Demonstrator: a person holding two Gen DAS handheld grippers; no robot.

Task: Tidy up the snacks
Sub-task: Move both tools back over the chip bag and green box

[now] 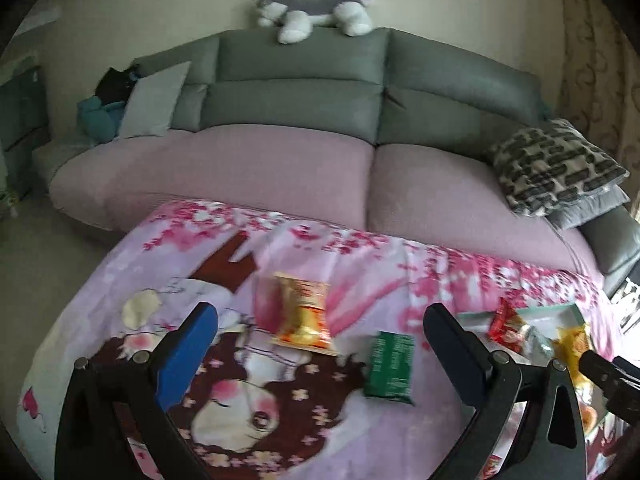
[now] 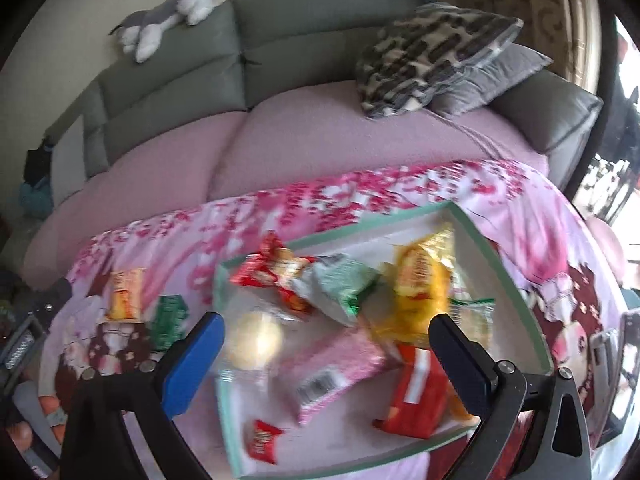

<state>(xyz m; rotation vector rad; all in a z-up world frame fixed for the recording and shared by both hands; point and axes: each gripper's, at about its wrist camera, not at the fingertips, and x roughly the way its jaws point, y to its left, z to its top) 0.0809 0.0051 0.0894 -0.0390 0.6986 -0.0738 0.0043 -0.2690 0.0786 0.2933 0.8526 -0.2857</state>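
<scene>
An orange-yellow snack packet [image 1: 303, 312] and a green packet [image 1: 390, 365] lie on the pink printed cloth, between and just beyond the fingers of my left gripper [image 1: 320, 344], which is open and empty. The same two packets appear at the left as the orange packet [image 2: 126, 295] and green packet [image 2: 170, 322]. My right gripper [image 2: 328, 346] is open above a mint-rimmed white tray [image 2: 504, 268] holding several snacks: a red packet [image 2: 272, 270], a yellow bag [image 2: 420, 284], a pink pack [image 2: 332, 372], a round pastry [image 2: 256, 340]. The tray's corner [image 1: 560, 312] shows at the right of the left wrist view.
The cloth-covered table [image 1: 120, 280] stands in front of a grey sofa with pink seat covers [image 1: 280, 160]. A patterned cushion [image 2: 432, 52] and a plush toy [image 1: 316, 12] rest on the sofa. A phone-like object [image 2: 612, 360] lies at the right table edge.
</scene>
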